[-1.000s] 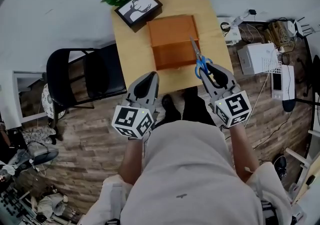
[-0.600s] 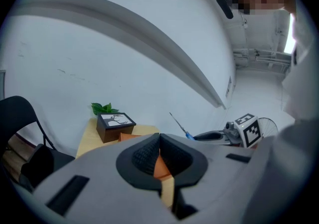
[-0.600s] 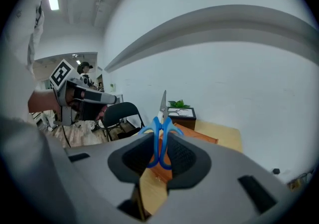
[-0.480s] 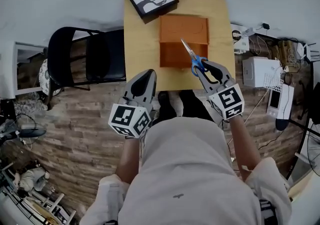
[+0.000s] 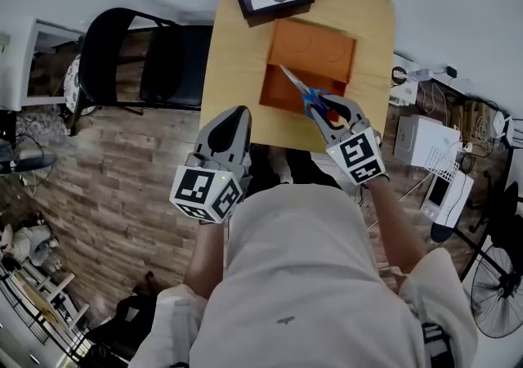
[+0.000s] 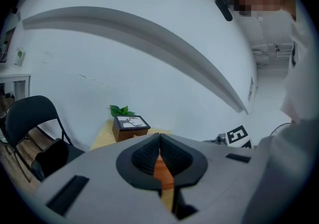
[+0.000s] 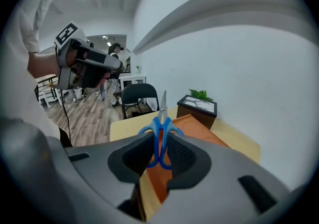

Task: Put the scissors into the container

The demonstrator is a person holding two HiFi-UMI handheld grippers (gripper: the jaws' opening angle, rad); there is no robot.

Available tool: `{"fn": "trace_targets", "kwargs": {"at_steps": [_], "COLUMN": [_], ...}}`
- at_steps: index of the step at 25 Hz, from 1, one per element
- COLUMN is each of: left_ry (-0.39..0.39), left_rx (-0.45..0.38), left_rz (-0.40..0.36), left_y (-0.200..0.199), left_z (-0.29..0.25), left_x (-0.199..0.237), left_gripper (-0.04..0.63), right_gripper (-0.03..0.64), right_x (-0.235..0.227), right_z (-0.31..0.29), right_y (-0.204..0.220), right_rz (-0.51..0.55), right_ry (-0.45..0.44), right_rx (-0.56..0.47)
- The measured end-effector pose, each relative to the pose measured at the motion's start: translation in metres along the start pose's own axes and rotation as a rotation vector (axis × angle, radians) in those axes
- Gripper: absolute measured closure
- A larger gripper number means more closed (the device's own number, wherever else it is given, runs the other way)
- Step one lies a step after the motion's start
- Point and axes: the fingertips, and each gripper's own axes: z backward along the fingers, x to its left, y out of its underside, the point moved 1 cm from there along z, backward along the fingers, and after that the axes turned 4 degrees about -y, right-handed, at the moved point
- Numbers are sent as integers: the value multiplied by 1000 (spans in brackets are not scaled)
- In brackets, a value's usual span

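Over the near edge of the pale wooden desk [image 5: 233, 64], right gripper [image 5: 325, 106] clamps blue-handled steel scissors [image 5: 298, 84] above the orange box-shaped container [image 5: 315, 51], not yet released; left gripper [image 5: 231, 119] sits closed, empty.
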Motion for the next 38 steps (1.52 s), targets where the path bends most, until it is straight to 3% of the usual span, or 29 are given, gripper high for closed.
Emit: {"fn": "trace_targets", "kwargs": {"at_steps": [16, 26, 38], "left_ry": [-176, -221, -243], "left_rx": [-10, -18, -12], "left_rz": [80, 111, 119], "left_y": [28, 41, 51], "left_z": [-18, -23, -20], "left_x": [-14, -24, -22], "left_gripper": [589, 589, 589], "right_gripper": [534, 534, 532], "right_x": [-25, -26, -30], "right_z": [-59, -83, -100], "right_y": [70, 103, 135], "right_rz": [183, 235, 213], "right_ry": [-159, -174, -139], "right_rx": [199, 308, 433]}}
